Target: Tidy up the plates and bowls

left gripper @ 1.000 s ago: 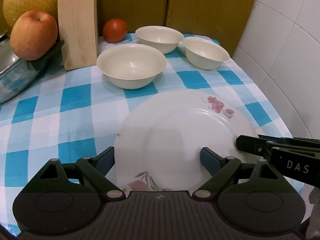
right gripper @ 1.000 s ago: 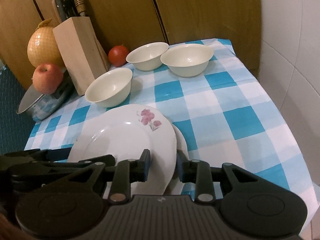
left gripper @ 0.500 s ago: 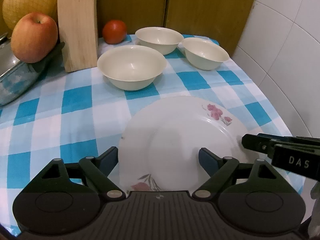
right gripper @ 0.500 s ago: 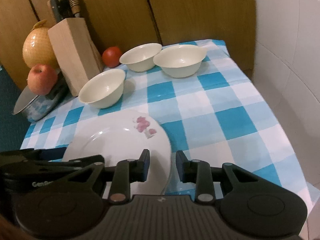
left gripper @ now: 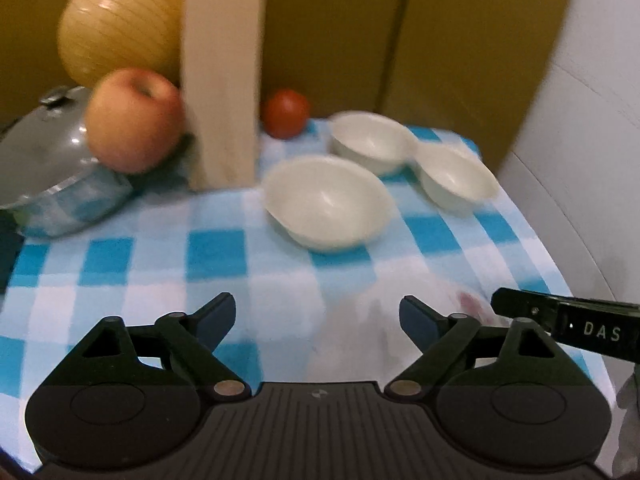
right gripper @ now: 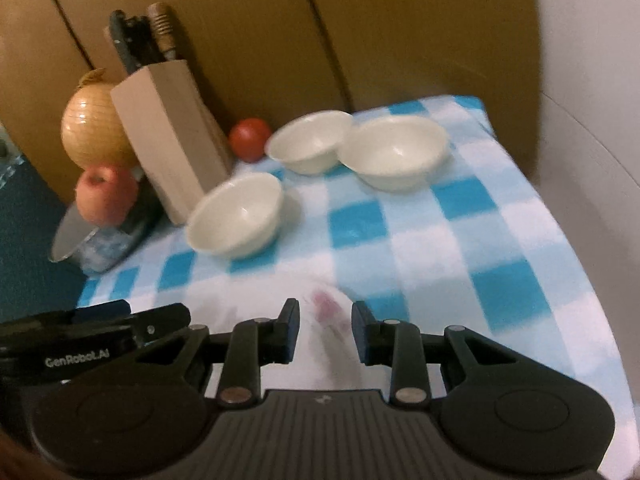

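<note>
1. The flowered plate (right gripper: pixel 320 320) lies flat at the near edge of the checked cloth (right gripper: pixel 500 216), blurred, its rim showing between the right gripper (right gripper: pixel 325 330)'s narrowly parted jaws; whether the pads pinch it I cannot tell.
2. The left gripper (left gripper: pixel 318 318) has just been opening and stands wide above the plate's left part, holding nothing.
3. A thin rim hold could slip or tip the plate off the table edge.
4. Three cream bowls (left gripper: pixel 328 204) sit well apart behind, ahead of any forward push.
5. Knife block (left gripper: pixel 222 84), tomato (left gripper: pixel 286 113), apple (left gripper: pixel 134 120) and pot (left gripper: pixel 48 184) crowd the back left.
</note>
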`<state>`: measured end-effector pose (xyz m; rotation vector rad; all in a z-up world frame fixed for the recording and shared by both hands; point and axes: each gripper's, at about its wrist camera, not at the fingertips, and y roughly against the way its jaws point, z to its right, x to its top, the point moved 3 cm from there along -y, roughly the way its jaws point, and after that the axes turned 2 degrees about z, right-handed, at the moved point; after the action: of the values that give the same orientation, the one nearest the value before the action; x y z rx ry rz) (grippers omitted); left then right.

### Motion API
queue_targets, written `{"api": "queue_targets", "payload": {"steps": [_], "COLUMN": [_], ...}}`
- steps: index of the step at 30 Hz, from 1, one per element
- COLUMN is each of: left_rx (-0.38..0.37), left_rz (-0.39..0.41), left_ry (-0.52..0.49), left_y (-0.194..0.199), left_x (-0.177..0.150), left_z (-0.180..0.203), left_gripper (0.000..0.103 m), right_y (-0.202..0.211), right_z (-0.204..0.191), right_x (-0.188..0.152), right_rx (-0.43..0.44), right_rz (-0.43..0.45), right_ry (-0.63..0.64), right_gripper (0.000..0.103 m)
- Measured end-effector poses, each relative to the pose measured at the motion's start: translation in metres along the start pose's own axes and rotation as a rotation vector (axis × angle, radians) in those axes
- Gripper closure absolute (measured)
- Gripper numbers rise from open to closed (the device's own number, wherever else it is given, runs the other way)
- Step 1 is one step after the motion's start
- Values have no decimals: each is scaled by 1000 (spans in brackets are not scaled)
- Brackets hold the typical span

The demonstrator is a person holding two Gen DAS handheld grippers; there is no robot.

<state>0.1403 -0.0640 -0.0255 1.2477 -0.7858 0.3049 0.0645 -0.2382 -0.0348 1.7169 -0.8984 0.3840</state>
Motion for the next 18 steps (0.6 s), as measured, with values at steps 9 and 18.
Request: {"api": "queue_targets", "payload": {"steps": [9,18], "left_rx": [36,55], "left_rz": [-51,-106], "left_ry": [150,167], "left_y": [-49,-99], "left_x": [46,55], "left_z": [-23,-24], "left_gripper": [9,21], "right_y": [-72,-124], "right_z": [-21,-13], "right_x": [64,74], "right_rx": [62,85], "right_rz": [-53,-128], "right_ry": [-18,-63], "right_gripper": [80,80]}}
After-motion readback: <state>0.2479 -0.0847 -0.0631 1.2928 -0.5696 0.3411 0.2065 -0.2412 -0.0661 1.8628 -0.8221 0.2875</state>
